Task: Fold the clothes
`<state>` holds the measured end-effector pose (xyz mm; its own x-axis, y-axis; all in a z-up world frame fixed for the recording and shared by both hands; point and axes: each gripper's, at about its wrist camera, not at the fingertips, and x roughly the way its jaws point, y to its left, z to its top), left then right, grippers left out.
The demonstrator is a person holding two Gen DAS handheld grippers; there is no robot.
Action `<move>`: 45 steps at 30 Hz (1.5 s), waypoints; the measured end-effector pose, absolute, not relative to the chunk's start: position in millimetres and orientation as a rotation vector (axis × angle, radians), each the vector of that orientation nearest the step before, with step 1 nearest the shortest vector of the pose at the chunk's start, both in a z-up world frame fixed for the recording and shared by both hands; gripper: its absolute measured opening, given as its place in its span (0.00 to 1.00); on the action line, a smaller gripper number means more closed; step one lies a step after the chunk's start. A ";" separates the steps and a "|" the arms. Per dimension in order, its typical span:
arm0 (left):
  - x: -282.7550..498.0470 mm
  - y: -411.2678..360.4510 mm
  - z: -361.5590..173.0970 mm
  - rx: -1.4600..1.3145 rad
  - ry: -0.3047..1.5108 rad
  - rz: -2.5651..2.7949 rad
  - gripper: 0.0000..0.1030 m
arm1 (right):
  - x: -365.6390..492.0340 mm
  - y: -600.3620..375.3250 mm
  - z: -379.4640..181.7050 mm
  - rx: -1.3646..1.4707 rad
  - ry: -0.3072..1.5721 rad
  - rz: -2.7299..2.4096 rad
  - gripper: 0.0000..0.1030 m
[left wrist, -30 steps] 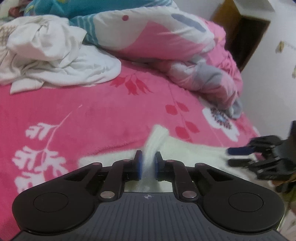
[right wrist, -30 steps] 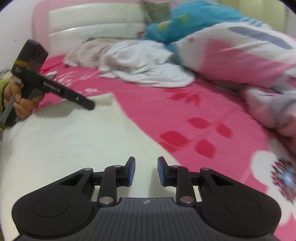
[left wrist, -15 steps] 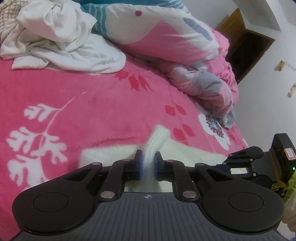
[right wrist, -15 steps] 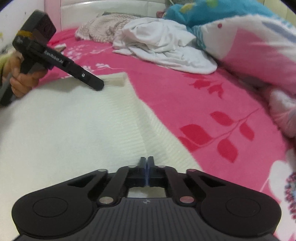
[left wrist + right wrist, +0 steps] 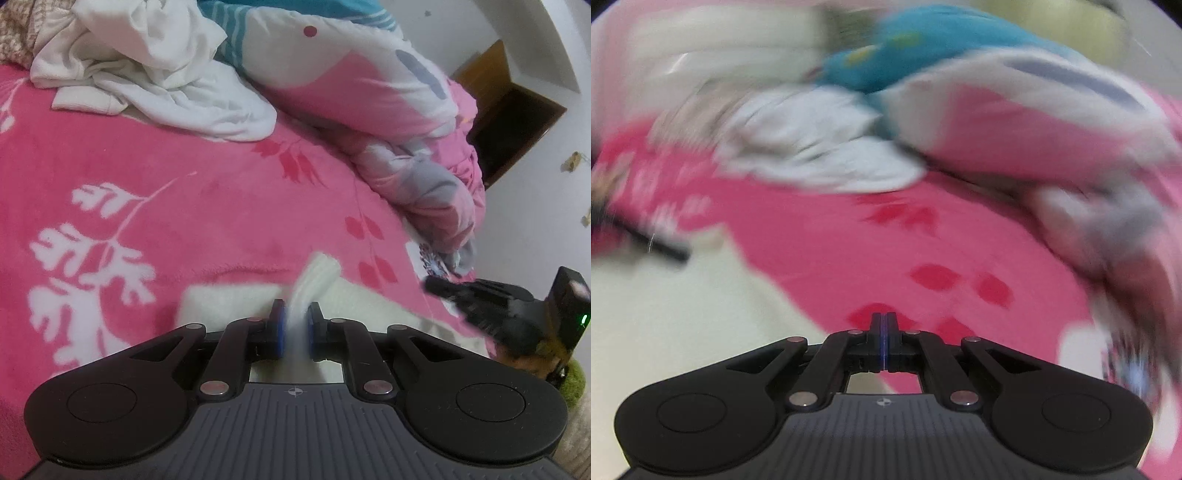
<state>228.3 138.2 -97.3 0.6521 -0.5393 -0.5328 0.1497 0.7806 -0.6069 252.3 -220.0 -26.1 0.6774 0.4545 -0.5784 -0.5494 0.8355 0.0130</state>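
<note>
A cream knit garment (image 5: 229,301) lies spread on the pink bed. My left gripper (image 5: 295,321) is shut on a bunched edge of it, and the fabric rises between the blue pads. In the right wrist view the same garment (image 5: 665,317) fills the lower left. My right gripper (image 5: 884,325) is shut with its pads pressed together at the garment's right edge; the view is blurred, and I cannot tell whether fabric is pinched. The right gripper also shows in the left wrist view (image 5: 480,299), and the left gripper's tip in the right wrist view (image 5: 665,251).
A crumpled white garment (image 5: 159,81) lies at the far side of the bed. A pink, white and teal quilt (image 5: 369,96) is heaped at the back right. A dark wooden cabinet (image 5: 509,118) stands by the white wall beyond the bed.
My right gripper closed from open to shut at the garment's edge and is now moving fast, blurring its view. My left gripper kept its hold and shifted slightly.
</note>
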 end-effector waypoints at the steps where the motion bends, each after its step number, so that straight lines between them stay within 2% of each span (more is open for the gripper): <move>1: 228.5 138.1 -97.2 -0.551 0.770 -0.416 0.12 | 255.2 -228.0 -24.9 -0.125 0.605 0.538 0.01; 6: 230.7 137.4 -96.9 -0.551 0.779 -0.428 0.16 | 222.5 -335.7 1.4 0.137 0.587 0.349 0.05; 11: 230.8 133.6 -95.2 -0.531 0.787 -0.418 0.19 | 195.1 -388.5 -24.1 0.239 0.700 0.284 0.16; 13: 230.7 132.0 -95.0 -0.521 0.790 -0.409 0.20 | 197.4 -386.6 -38.3 0.241 0.729 0.295 0.31; 15: 230.3 129.4 -94.0 -0.500 0.790 -0.400 0.19 | 201.8 -383.0 -52.2 0.231 0.746 0.302 0.37; 17: 229.5 126.4 -92.7 -0.477 0.787 -0.390 0.20 | 203.5 -377.7 -59.7 0.203 0.742 0.308 0.36; 18: 228.8 124.6 -91.7 -0.461 0.784 -0.385 0.19 | 204.3 -375.0 -63.4 0.189 0.740 0.311 0.32; 19: 228.1 122.7 -90.8 -0.446 0.781 -0.380 0.19 | 203.9 -373.6 -65.1 0.178 0.740 0.311 0.14; 20: 227.1 120.9 -89.8 -0.432 0.775 -0.375 0.17 | 203.4 -372.4 -66.6 0.167 0.739 0.310 0.05; 21: 226.2 119.9 -88.3 -0.425 0.768 -0.371 0.14 | 199.3 -371.7 -66.7 0.168 0.735 0.308 0.04; 27: 226.1 120.3 -75.4 -0.440 0.715 -0.371 0.11 | 182.8 -372.1 -42.4 0.190 0.561 0.325 0.03; 35: 230.0 124.3 -79.0 -0.467 0.702 -0.322 0.10 | 208.4 -386.5 -80.7 0.312 0.584 0.269 0.03; 40: 222.8 127.1 -64.0 -0.454 0.639 -0.334 0.10 | 193.7 -391.0 -59.8 0.333 0.463 0.303 0.03; 43: 233.8 123.1 -75.7 -0.452 0.708 -0.298 0.10 | 204.6 -393.6 -72.4 0.345 0.515 0.283 0.03; 45: 241.8 121.8 -88.4 -0.467 0.770 -0.275 0.12 | 217.1 -395.7 -93.7 0.344 0.623 0.270 0.04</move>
<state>241.8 121.8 -88.4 0.6900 -0.4028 -0.6014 0.0687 0.8636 -0.4995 217.1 -395.7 -93.7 0.7805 0.3470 -0.5201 -0.1426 0.9087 0.3923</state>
